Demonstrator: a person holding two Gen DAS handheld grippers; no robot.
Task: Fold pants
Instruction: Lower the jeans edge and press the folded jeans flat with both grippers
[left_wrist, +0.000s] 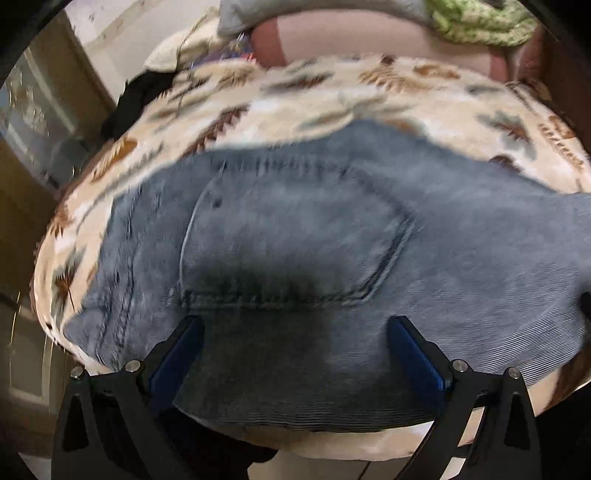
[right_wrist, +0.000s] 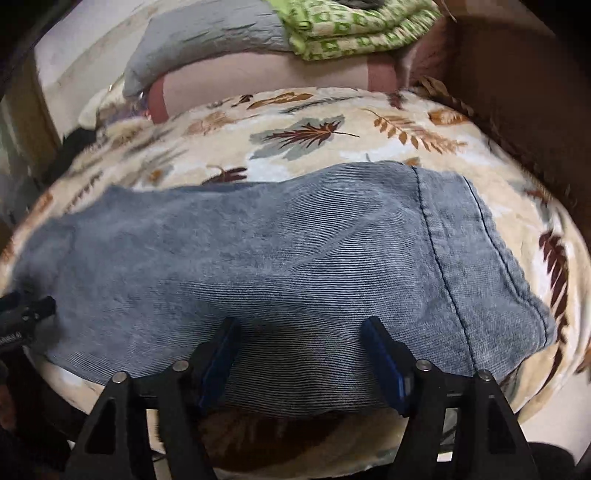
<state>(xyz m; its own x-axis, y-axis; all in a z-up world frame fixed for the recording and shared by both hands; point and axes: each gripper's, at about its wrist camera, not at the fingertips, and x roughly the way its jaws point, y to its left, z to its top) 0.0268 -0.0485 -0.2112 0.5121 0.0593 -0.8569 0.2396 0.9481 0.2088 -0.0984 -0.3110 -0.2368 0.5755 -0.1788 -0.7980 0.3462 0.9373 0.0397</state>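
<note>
Left hand-held gripper (left_wrist: 295, 332) held low with blue-padded fingers (left_wrist: 417, 354) spread wide, right hand-held gripper (right_wrist: 301, 332) likewise parted

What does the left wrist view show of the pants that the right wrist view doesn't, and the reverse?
Only the left wrist view shows the back pocket and the stitched seam left of it, with the left gripper open over that end. Only the right wrist view shows the hem with its dark stitch lines, the right gripper open over the leg, and the other tool at its left edge. Both show the blue pants lying flat on the leaf-print blanket, with a green folded blanket behind.
</note>
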